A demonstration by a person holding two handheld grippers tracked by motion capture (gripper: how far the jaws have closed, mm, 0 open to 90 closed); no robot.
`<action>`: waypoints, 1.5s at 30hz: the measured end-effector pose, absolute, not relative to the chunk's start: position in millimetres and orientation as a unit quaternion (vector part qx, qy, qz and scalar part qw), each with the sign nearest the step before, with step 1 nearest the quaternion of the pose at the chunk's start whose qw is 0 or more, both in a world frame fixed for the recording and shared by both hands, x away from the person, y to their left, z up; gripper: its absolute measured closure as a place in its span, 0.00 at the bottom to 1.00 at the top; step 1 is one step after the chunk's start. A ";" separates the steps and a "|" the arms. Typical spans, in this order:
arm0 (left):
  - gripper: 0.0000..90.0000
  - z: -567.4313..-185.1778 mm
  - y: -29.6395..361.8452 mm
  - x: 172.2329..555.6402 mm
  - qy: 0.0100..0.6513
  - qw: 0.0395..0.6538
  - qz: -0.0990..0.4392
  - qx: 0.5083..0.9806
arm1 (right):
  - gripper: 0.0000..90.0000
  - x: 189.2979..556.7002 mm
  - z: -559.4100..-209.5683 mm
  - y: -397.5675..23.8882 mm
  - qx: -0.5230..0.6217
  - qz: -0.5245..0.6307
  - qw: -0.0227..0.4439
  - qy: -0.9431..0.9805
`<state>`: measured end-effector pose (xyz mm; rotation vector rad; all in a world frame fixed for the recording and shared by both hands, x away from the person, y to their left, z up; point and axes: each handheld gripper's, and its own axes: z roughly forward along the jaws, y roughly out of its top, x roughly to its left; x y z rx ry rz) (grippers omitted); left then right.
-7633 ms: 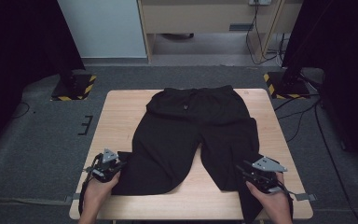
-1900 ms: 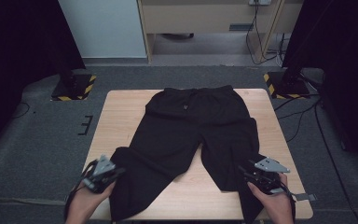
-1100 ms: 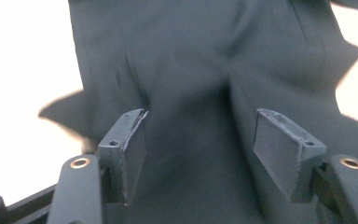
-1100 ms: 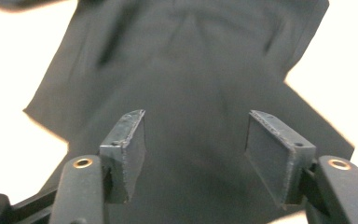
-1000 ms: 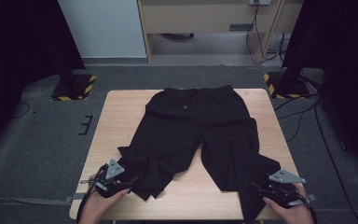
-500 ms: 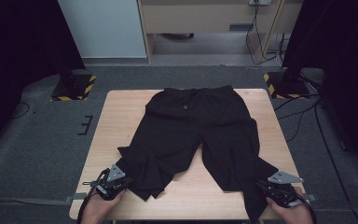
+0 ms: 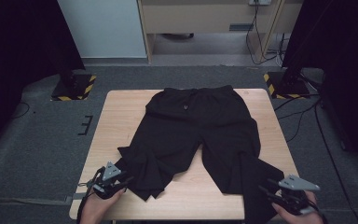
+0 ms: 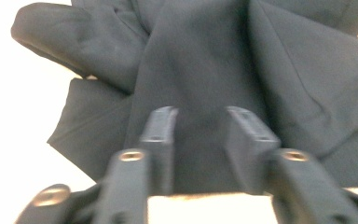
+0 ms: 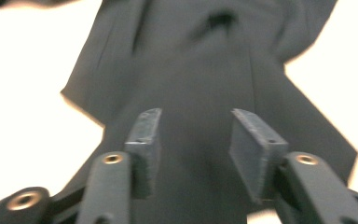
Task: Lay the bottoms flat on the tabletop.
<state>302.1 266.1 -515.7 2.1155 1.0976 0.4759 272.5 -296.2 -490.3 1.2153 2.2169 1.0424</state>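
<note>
trousers point(image 7: 196, 135): black, spread flat along the counter point(image 7: 121, 116), waistband at the far edge, legs running toward the person; this lay suits smoothing or folding.
left leg hem point(image 7: 144, 179): bunched into loose folds on the near left of the trousers, resting wholly on the wood; the crumple suggests the cloth was let drop rather than laid out.
right leg hem point(image 7: 254, 196): on the near right of the trousers, reaching the near edge and hanging partly over it.
left gripper point(image 7: 114, 182): just beside the left leg hem, low over the wood; its fingers point(image 8: 161, 135) have just been opening and stand partly apart, the fold lying under and ahead of them, not pinched.
right gripper point(image 7: 279, 198): at the right leg hem, by the near edge; its fingers point(image 9: 144, 140) have likewise just been opening, half wide, dark cloth beneath them but nothing clamped.
step in hand: probably a regrasp of both hems, to pull the legs straight.
risk: the overhanging right hem may slip off the counter.
</note>
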 end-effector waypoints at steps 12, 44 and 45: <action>0.43 -527.4 252.8 315.2 0.413 0.342 0.183 0.824 | 0.37 368.2 -512.3 -256.2 0.478 0.362 0.204 0.774; 0.51 -492.8 283.9 272.9 0.405 0.346 0.200 0.822 | 0.66 288.0 -487.7 -273.8 0.427 0.410 0.183 0.785; 0.44 -492.7 280.0 280.3 0.401 0.345 0.197 0.825 | 0.60 291.4 -485.7 -271.3 0.427 0.415 0.188 0.781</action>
